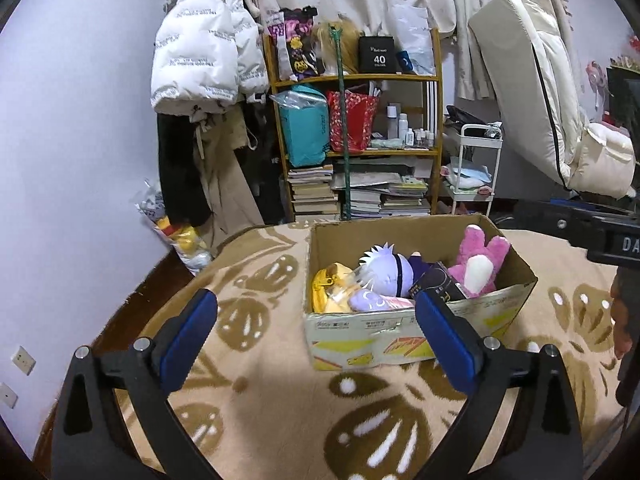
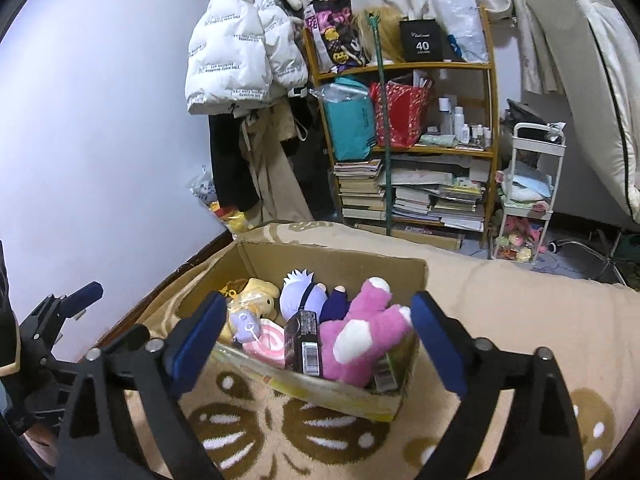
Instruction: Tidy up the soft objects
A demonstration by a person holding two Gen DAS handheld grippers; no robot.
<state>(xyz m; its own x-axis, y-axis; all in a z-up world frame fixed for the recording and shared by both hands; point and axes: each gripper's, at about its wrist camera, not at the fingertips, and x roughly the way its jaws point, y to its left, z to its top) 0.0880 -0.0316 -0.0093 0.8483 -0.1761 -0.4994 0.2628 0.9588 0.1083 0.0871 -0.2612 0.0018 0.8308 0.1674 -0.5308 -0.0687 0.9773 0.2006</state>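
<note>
An open cardboard box (image 1: 400, 332) (image 2: 352, 396) stands on a beige blanket with brown leaf shapes. It holds a pink plush (image 1: 480, 264) (image 2: 360, 340), a white-haired purple plush (image 1: 386, 270) (image 2: 300, 294), a yellow plush (image 1: 332, 284) (image 2: 256, 296), a small lilac plush (image 1: 370, 300) (image 2: 246, 326) and a black carton (image 1: 436, 280) (image 2: 304, 336). My left gripper (image 1: 316, 312) is open and empty, just in front of the box. My right gripper (image 2: 318, 314) is open and empty, above the box's near edge.
A wooden shelf (image 1: 356, 152) (image 2: 404, 148) with books, bags and bottles stands behind the bed. A white puffer jacket (image 1: 204, 44) (image 2: 244, 40) hangs at the left. A white trolley (image 1: 476, 164) (image 2: 528, 192) stands right of the shelf. The bed edge drops at the left.
</note>
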